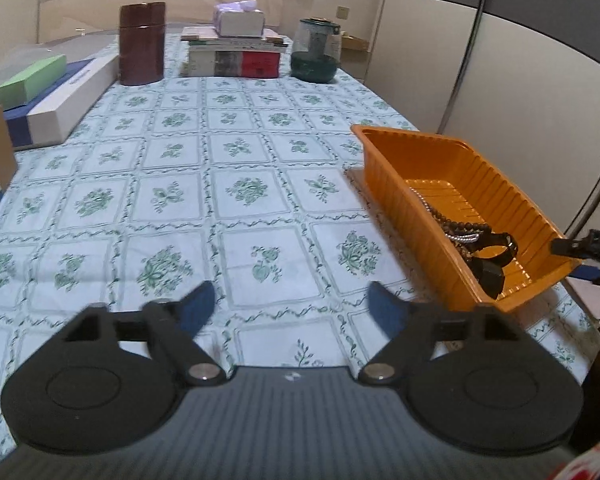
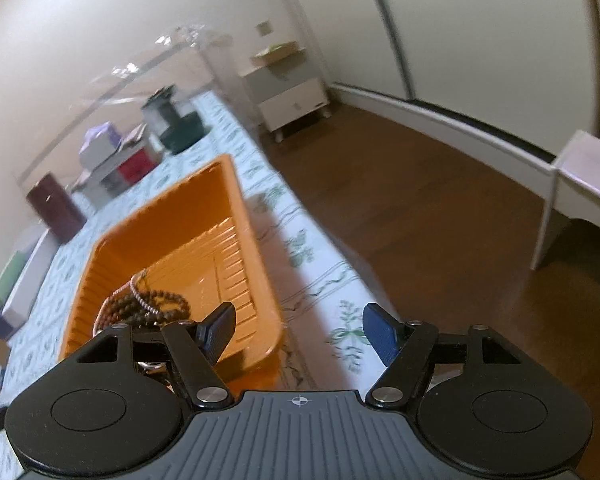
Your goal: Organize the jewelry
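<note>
Orange tray on table edge, bead bracelets, black watch inside

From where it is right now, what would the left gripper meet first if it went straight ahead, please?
Likely only the tablecloth: the left gripper is open and points down the middle of the table, left of the orange tray. Far ahead sits the book stack, though depth is unclear.

One ribbed orange plastic tray — one dark-brown cylindrical canister, one green glass jar, one light-green carton.
</note>
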The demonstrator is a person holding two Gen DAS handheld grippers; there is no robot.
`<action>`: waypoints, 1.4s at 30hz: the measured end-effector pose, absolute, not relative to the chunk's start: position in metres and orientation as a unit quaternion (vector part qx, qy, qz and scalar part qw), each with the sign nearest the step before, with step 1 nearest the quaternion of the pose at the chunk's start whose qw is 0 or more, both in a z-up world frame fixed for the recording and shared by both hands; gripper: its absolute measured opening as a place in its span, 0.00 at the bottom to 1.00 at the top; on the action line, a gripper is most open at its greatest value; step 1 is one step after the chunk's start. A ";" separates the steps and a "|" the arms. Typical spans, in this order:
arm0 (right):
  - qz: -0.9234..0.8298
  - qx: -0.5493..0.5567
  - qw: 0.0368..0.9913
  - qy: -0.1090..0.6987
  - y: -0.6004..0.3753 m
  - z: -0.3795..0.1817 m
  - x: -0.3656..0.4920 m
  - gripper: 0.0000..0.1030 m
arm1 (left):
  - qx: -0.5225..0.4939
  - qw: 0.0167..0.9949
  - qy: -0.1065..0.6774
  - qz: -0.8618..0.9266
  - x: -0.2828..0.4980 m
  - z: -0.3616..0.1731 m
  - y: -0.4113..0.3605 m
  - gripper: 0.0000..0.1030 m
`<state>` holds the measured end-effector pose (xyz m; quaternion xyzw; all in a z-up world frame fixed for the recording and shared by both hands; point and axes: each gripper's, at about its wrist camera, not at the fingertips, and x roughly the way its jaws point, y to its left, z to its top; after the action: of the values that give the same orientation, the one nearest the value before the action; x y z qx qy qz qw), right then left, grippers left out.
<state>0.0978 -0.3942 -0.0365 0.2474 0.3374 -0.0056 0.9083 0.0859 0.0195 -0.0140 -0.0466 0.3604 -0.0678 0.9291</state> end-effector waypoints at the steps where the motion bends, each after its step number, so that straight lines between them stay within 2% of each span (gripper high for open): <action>1: -0.016 0.243 0.909 0.337 -0.393 -0.032 0.093 0.69 | -0.046 0.930 0.361 -0.062 0.083 -0.013 0.019 0.91; 7: -0.005 0.191 0.921 0.340 -0.360 0.002 0.075 0.73 | -0.050 0.927 0.369 -0.042 0.072 -0.008 0.021 0.99; 14: 0.079 0.120 0.922 0.359 -0.293 0.026 0.065 0.77 | -0.059 0.920 0.386 -0.024 0.059 -0.001 0.025 1.00; 23: 0.134 0.072 0.908 0.390 -0.234 0.023 0.049 0.79 | -0.058 0.914 0.401 0.009 0.038 0.002 0.031 1.00; 42: 0.150 0.051 0.887 0.434 -0.206 0.003 0.029 0.79 | -0.042 0.907 0.418 0.016 0.004 0.003 0.015 1.00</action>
<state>0.0288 -0.2064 0.0026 0.0511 0.4335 0.1503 0.8871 0.0043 0.0150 0.0031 -0.0422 0.4180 0.0163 0.9073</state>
